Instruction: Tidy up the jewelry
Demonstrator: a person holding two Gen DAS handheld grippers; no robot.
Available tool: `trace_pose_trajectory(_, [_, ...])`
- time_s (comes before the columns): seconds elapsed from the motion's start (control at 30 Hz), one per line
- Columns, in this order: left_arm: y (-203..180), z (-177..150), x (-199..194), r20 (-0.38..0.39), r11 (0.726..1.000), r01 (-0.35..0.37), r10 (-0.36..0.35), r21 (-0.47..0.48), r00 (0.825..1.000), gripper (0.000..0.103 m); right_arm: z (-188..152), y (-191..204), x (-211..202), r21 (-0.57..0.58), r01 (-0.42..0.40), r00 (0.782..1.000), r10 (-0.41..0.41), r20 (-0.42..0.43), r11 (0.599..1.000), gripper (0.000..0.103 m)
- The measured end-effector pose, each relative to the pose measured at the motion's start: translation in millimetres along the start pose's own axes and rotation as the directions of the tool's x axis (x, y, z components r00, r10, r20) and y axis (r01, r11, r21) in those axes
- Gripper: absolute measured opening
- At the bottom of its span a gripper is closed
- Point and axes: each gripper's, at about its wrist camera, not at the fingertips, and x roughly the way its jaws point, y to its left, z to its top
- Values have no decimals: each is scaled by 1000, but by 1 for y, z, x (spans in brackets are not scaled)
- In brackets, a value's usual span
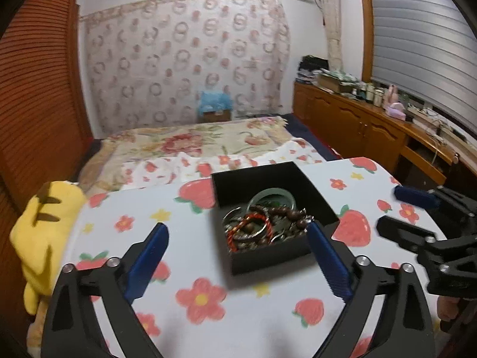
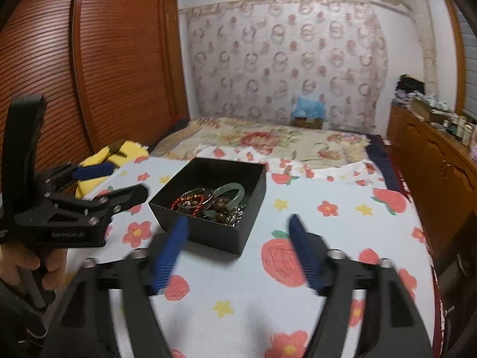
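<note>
**Now both jaws stand wide, and the jewelry is heaped in the box**

Leftmost, off the left edge of the strawberry-print board point(image 1: 125, 205), a yellow plush toy point(image 1: 44, 223) lies against the bedding. I have my left gripper point(image 1: 238, 238) low over the board's near edge, its blue fingers spread wide with nothing between the pads; the right one sits just beside the near right wall of the black box point(image 1: 268, 258).

The box stands toward the middle of the board, lid off, and holds all the jewelry I can see: a pale green bangle point(image 1: 272, 198) toward its far side, a red braided cord bracelet point(image 1: 253, 228) on the near left, dark wooden beads point(image 1: 286, 214) across the middle, and silvery chain pieces underneath, tangled together.

Further right, my right gripper point(image 2: 238, 238) is also spread and empty, hovering short of the box's near right corner.

I judge the bangle stiff, smooth and breakable, so I would pinch it across its rim, gently, where it rises clear of the pile. The cord and beads look light and floppy; I'd take a raised loop and expect neighbours to drag along. The chains would likely slip and snag.
</note>
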Motion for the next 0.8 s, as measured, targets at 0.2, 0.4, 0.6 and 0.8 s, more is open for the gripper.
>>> trace_pose_trajectory(0.2, [2, -17, -26, 7, 999, -46, 46, -29, 999, 95, -10, 10, -27, 14, 56, 997, -56, 58, 998, 101])
trace_pose_trajectory(0.4, [5, -25, -40, 5, 997, -55, 55, -46, 998, 95, -17, 13, -43, 34, 87, 992, -90, 86, 996, 101])
trace_pose_trajectory(0.6, [5, -28, -50, 28, 998, -52, 53, -41, 998, 95, -17, 13, -52, 46, 94, 990, -99, 105, 994, 101])
trace_pose_trajectory(0.8, [3, -29, -57, 44, 998, -56, 57, -36, 997, 95, -16, 14, -54, 50, 96, 988, -102, 113, 994, 101])
